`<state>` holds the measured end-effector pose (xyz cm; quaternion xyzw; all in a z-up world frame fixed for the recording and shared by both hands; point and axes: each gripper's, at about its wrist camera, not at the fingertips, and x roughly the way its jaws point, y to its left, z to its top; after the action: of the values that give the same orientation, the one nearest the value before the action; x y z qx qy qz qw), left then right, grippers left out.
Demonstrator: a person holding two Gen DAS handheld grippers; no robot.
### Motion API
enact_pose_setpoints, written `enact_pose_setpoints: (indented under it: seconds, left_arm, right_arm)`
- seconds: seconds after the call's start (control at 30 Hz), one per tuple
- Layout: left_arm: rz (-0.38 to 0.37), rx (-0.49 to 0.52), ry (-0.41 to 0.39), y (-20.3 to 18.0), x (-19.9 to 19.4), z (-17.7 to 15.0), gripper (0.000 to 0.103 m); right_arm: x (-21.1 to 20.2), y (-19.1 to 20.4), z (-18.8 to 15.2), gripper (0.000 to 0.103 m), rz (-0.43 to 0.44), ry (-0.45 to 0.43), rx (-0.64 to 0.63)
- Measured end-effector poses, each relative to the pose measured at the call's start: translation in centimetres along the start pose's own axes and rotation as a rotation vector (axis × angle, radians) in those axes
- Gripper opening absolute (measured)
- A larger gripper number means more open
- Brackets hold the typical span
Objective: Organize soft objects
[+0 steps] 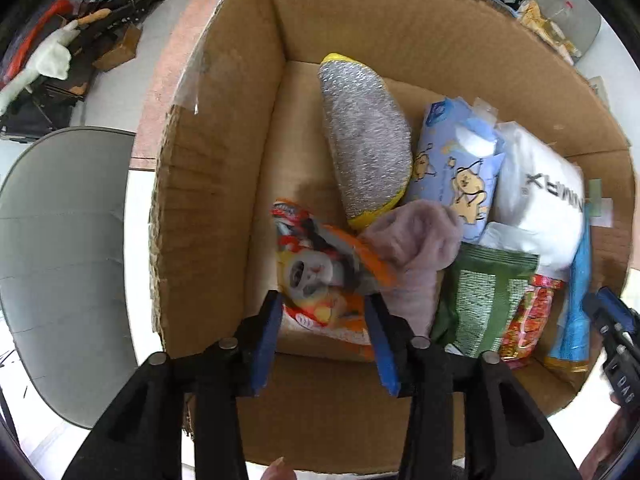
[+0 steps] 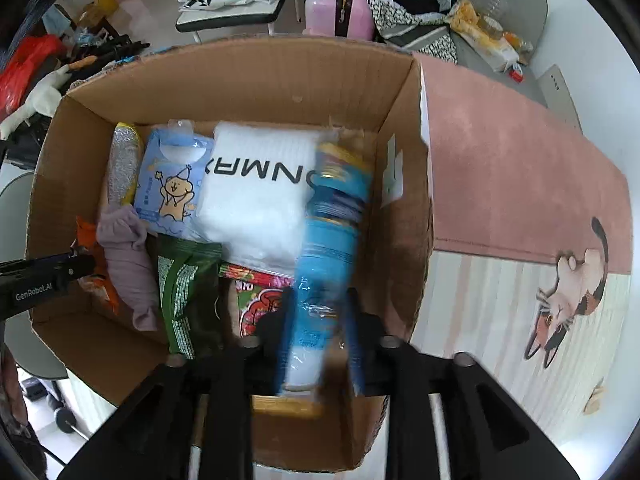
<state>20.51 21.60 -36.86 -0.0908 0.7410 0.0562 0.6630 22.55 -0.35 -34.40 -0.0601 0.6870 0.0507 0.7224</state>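
Note:
An open cardboard box (image 1: 224, 160) (image 2: 404, 200) lies below both grippers, which point down into it. My left gripper (image 1: 322, 300) is open around a blurred orange snack pack (image 1: 320, 264) with a monkey face, at the box's near left. My right gripper (image 2: 320, 294) is open too, with a long blue pack (image 2: 332, 232) loose between its fingers against the right wall. In the box also lie a silver sponge (image 1: 368, 140), a blue bear-print tissue pack (image 2: 172, 188), a white pack (image 2: 256, 200), a purple cloth (image 2: 128, 256), a green bag (image 2: 184, 292) and a red pack (image 2: 256, 292).
A grey chair seat (image 1: 60, 260) stands left of the box. A pink rug with a cat picture (image 2: 520, 184) lies to the right. Clutter, a pink case (image 2: 340, 4) and another loaded chair (image 2: 500, 20) sit beyond the box.

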Motion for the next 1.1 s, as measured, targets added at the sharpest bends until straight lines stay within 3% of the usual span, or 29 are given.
enact_pose_setpoints:
  seconds: [0.07,0.13,0.27,0.37,0.4,0.43,0.47,0.57,0.93,1.1]
  left_arm:
    - [0.006,0.005,-0.024,0.0,-0.6,-0.1,0.060]
    - [0.015,0.013,-0.047,-0.1,-1.2,-0.1,0.075]
    - [0.010,0.027,-0.082,-0.8,-2.8,-0.3,0.084]
    - [0.008,0.039,-0.111,-1.7,-4.0,-0.9,0.086]
    - [0.006,0.043,-0.119,-1.7,-4.4,-1.2,0.089]
    - [0.006,0.046,-0.126,-1.7,-4.7,-1.4,0.100]
    - [0.006,0.048,-0.133,-1.7,-5.0,-1.7,0.102]
    - [0.021,0.056,-0.154,-2.2,-5.8,-2.3,0.102]
    - [0.040,0.067,-0.191,-3.1,-6.0,-3.9,0.102]
    - [0.014,0.066,-0.244,-3.5,-9.1,-5.1,0.102]
  right_arm:
    - [-0.2,0.0,-0.1,0.055,0.013,-0.001,0.004]
    - [-0.4,0.1,-0.2,0.057,0.011,0.000,0.010]
    - [-0.9,0.1,-0.4,0.073,0.041,0.007,0.024]
    - [-1.4,0.7,-0.7,0.082,0.046,0.015,0.018]
    - [-1.5,1.0,-0.9,0.083,0.050,0.019,0.016]
    - [-1.7,1.3,-1.0,0.084,0.054,0.020,0.016]
    - [-1.8,1.6,-1.2,0.084,0.055,0.022,0.014]
    - [-1.8,2.1,-1.7,0.103,0.043,0.026,0.018]
    - [-2.1,2.2,-2.8,0.103,0.006,0.029,0.060]
    - [-4.6,1.8,-3.4,0.103,-0.012,-0.012,0.071]
